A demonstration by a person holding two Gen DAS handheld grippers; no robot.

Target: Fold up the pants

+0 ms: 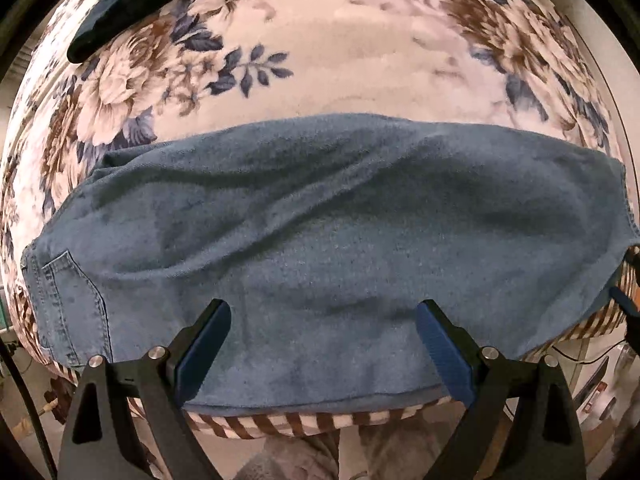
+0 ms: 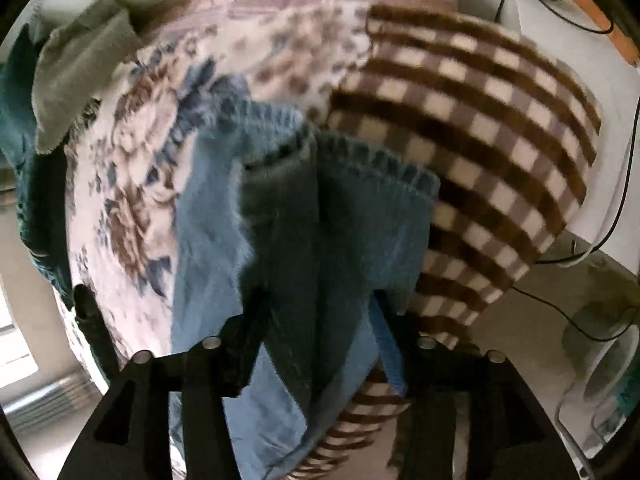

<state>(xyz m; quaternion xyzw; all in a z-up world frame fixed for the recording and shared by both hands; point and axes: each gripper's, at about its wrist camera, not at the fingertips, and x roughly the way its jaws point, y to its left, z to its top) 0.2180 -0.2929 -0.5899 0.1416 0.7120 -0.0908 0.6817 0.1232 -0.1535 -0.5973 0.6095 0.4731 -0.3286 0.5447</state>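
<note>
Blue jeans [image 1: 320, 220] lie lengthwise across the floral blanket [image 1: 340, 40], folded leg on leg, with a back pocket [image 1: 72, 300] at the left end. My left gripper [image 1: 324, 316] points straight down over the near edge of the denim, open, with only flat fabric under the gap. In the blurred right wrist view the hem ends of the jeans [image 2: 320, 184] rise in loose folds between the fingers of my right gripper [image 2: 320, 308]. Its jaws stand wide apart and the pads do not seem to press on the cloth.
The blanket's brown checked border [image 2: 480, 140] hangs over the edge at the hem end. A dark teal garment [image 1: 120, 12] lies at the far left of the blanket, and a grey-green cloth [image 2: 80, 76] lies beside it. Cables [image 2: 560, 312] and a white appliance [image 2: 600, 360] are on the floor.
</note>
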